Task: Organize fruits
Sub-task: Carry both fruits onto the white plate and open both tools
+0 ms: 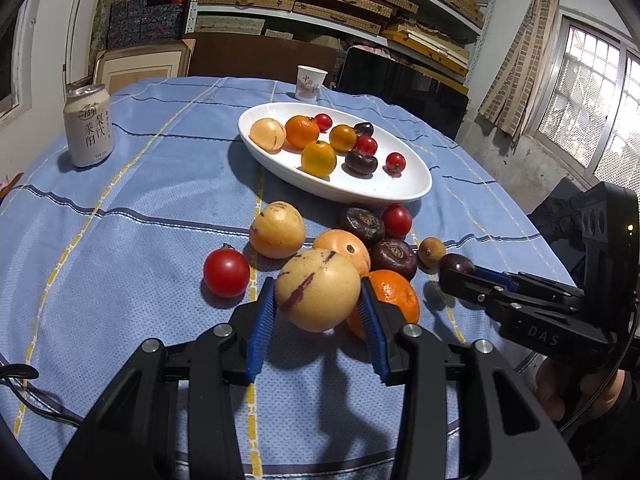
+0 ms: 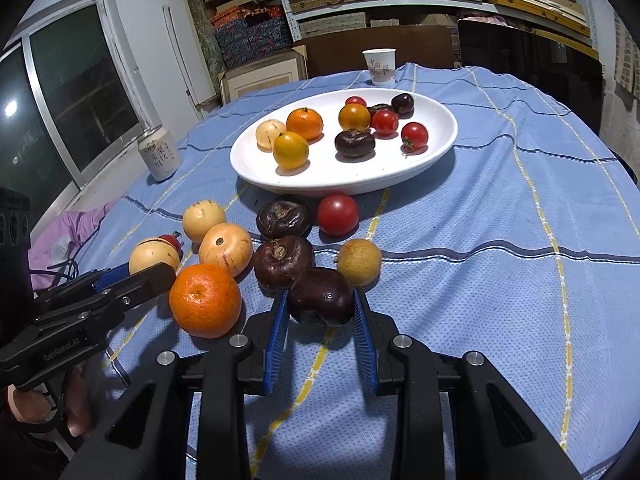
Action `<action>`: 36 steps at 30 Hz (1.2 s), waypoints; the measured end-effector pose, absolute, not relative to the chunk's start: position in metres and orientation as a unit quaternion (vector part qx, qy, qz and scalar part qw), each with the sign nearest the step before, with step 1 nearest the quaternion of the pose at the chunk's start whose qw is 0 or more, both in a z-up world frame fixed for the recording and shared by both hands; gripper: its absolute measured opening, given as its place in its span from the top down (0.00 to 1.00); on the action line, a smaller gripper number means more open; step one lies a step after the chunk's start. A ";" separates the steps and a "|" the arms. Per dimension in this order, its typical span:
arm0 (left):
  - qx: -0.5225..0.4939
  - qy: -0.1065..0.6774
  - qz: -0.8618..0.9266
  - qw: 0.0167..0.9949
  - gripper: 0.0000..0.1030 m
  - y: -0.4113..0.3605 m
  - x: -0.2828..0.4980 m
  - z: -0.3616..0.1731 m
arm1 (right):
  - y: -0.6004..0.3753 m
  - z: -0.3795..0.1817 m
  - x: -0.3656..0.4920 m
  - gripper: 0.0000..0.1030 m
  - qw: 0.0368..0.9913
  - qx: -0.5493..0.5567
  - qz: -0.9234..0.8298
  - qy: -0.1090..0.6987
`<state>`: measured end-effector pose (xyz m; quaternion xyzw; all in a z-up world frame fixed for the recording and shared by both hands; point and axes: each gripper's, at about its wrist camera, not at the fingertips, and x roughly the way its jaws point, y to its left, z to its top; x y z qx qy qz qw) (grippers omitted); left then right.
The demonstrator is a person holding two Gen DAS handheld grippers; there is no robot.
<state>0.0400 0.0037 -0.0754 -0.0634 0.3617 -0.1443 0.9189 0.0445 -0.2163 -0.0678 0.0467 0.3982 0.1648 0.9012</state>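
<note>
The left gripper (image 1: 318, 300) is clamped on a striped yellow melon (image 1: 317, 290) lifted just above the tabletop (image 1: 120, 240), beside an orange (image 1: 394, 294). The right gripper (image 2: 321, 308) pinches a dark chestnut (image 2: 321, 302) near the white plate (image 2: 280, 178) of fruit.

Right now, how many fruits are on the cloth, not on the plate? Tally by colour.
pale yellow fruit: 3 (one gripped by the left gripper)
dark brown fruit: 3 (one gripped by the right gripper)
red tomato: 2
orange mandarin: 1
tan fruit: 1
Total: 10
</note>
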 end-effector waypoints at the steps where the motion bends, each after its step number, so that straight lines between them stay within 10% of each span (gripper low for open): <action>1: -0.060 0.361 -0.145 0.919 0.61 0.004 0.039 -0.074 | -0.218 -0.067 0.044 0.69 0.902 0.046 0.164 0.397; 20: -0.008 0.316 -0.159 0.936 0.61 -0.015 0.144 0.025 | -0.231 0.034 0.118 0.69 0.938 -0.011 0.155 0.311; 32: -0.021 0.388 -0.159 0.907 0.61 -0.040 0.283 -0.010 | -0.225 -0.004 0.255 0.67 0.917 -0.009 0.140 0.374; 36: -0.014 0.364 -0.144 0.920 0.29 -0.041 0.281 -0.007 | -0.226 -0.013 0.260 0.67 0.913 -0.009 0.148 0.380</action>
